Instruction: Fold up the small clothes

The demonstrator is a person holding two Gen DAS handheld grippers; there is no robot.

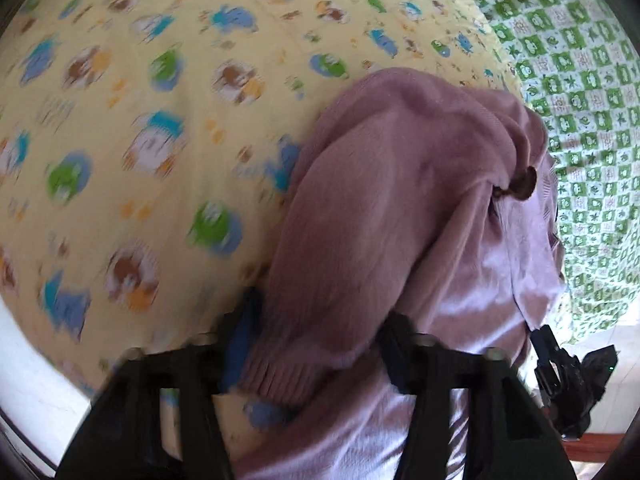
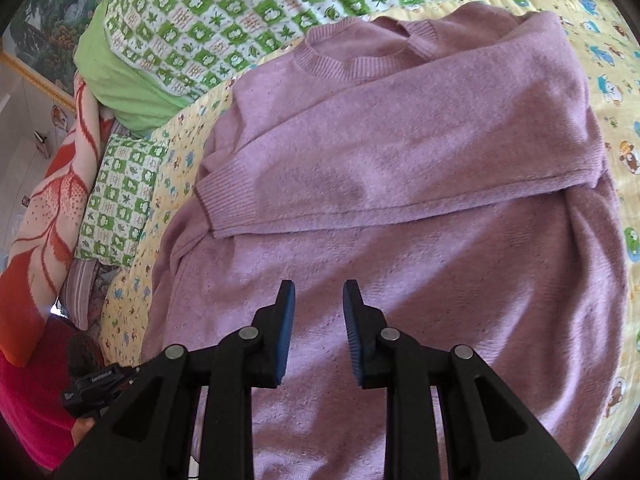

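Observation:
A pink knit sweater (image 2: 400,184) lies on a yellow cartoon-print sheet (image 2: 616,92), one sleeve folded across its chest. My right gripper (image 2: 319,304) is open and empty, just above the sweater's lower body. In the left wrist view the sweater (image 1: 380,208) is bunched and lifted, a ribbed cuff (image 1: 288,372) hanging between the fingers. My left gripper (image 1: 320,340) is spread wide with the sweater draped over and between its fingers (image 1: 400,344); whether it pinches the fabric I cannot tell.
A green-and-white checked quilt (image 2: 248,12) and a green pillow (image 2: 120,80) lie beyond the sweater. A red-and-cream blanket (image 2: 48,216) is at the left. The right gripper shows in the left wrist view (image 1: 568,376). The yellow sheet (image 1: 140,140) fills the left.

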